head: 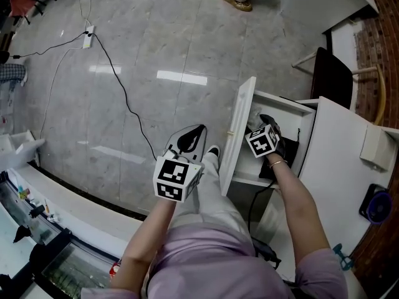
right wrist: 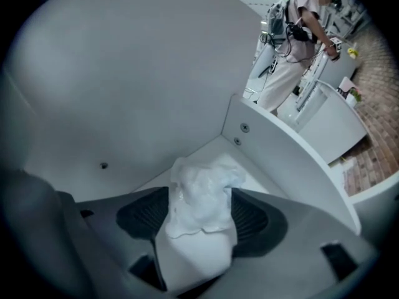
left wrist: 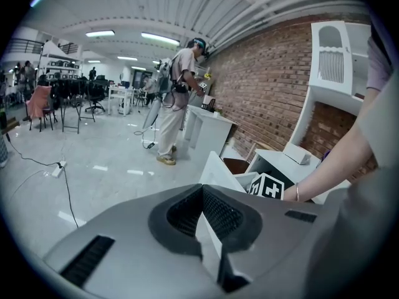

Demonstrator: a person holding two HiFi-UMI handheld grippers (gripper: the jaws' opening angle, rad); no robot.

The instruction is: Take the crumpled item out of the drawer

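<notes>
Crumpled white wad (right wrist: pixel 204 182) lies on the drawer (right wrist: pixel 293 161) floor, lower centre of the right gripper view, inside the wide-open right claw (right wrist: pixel 199 207); a shallow pinch may catch one fold and slip; left claw (left wrist: pixel 202 201) is closed

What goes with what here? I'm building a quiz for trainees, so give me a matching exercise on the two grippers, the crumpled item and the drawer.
Things:
1. left gripper
2. right gripper
3. crumpled item
4. drawer

States:
A. pulled open
B. fingers together, nothing between them
C. white, lying between spread fingers
D. fingers apart, reaching down into the drawer

Pairs: 1-B, 2-D, 3-C, 4-A
</notes>
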